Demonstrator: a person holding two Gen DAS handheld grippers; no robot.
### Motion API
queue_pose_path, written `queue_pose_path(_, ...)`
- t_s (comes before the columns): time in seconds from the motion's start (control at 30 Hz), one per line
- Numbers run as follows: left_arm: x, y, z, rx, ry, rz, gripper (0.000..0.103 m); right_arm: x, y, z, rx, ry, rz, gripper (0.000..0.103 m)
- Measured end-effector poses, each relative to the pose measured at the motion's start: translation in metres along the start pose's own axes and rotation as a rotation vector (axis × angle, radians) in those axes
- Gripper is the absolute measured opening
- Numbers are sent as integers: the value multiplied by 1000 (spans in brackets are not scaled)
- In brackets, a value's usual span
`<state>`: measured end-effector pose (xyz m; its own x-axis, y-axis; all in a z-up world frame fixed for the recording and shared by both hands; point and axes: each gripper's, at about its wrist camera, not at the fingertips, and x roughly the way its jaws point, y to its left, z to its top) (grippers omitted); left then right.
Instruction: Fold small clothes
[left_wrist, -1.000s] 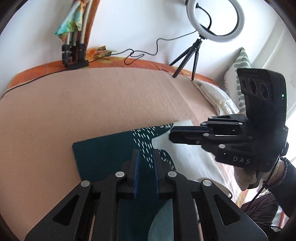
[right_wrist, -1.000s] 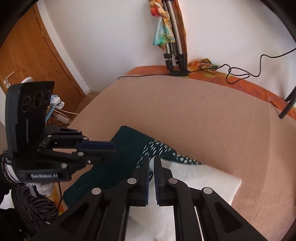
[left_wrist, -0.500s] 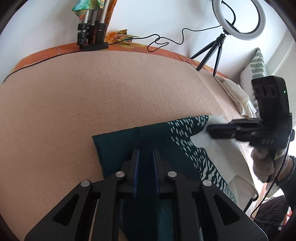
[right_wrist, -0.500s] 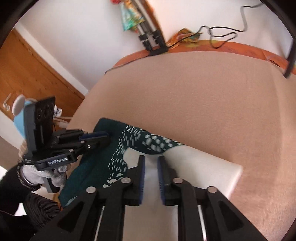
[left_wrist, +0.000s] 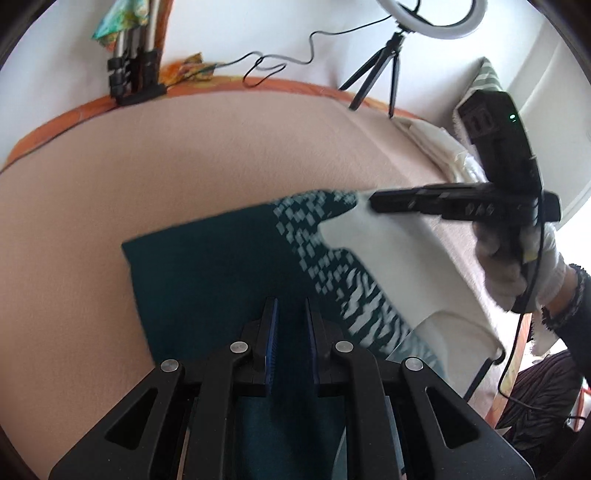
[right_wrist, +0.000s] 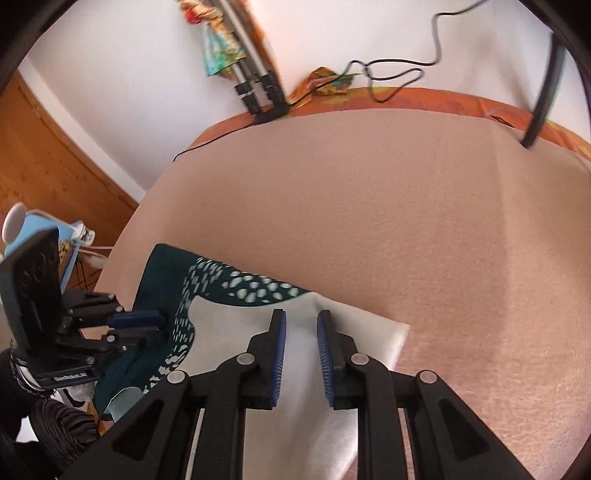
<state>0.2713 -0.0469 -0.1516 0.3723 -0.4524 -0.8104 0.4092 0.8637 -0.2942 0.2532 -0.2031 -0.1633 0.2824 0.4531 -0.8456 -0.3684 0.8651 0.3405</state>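
Note:
A small garment, dark teal (left_wrist: 207, 273) with a white-speckled band and a white part (left_wrist: 391, 266), lies flat on the peach blanket (left_wrist: 184, 155). My left gripper (left_wrist: 290, 314) is slightly open over the teal part, jaws a small gap apart, holding nothing. In the right wrist view my right gripper (right_wrist: 301, 325) is open over the white part (right_wrist: 369, 336), with the teal part (right_wrist: 162, 273) to its left. The right gripper also shows in the left wrist view (left_wrist: 376, 203) at the garment's far edge. The left gripper shows in the right wrist view (right_wrist: 147, 323).
A ring light on a tripod (left_wrist: 391, 55), folded tripod legs (left_wrist: 136, 74) and a black cable (left_wrist: 273, 66) stand at the blanket's far edge. Folded white linen (left_wrist: 436, 144) and a striped pillow (left_wrist: 487, 77) lie at the right. A wooden door (right_wrist: 44, 162) is at the left.
Both grippers have let go of the garment and opened; the right one opened wider. The garment now lies flat on the blanket, and the right gripper has drawn away to its right side.

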Motion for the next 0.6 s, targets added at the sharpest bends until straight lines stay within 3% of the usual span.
queue_pose_path(0.13, -13, 7, -14, -1, 4, 33, 14, -18, -18, -5, 43, -18, -77, 26)
queue_pose_path(0.33, -53, 23, -35, -114, -20, 75, 33, -54, -39, -17, 147, -85, -79, 45)
queue_pose_path(0.4, -68, 25, -41, -164, -38, 71, 46, -61, -35, -23, 136, -101, -56, 68)
queue_pose_path(0.47, -85, 30, -52, -235, -65, 38, 56, -66, -32, -28, 128, -126, -29, 75)
queue_pose_path(0.6, -103, 44, -80, -426, -74, -80, 56, -66, -33, -37, 145, -113, 37, 75)
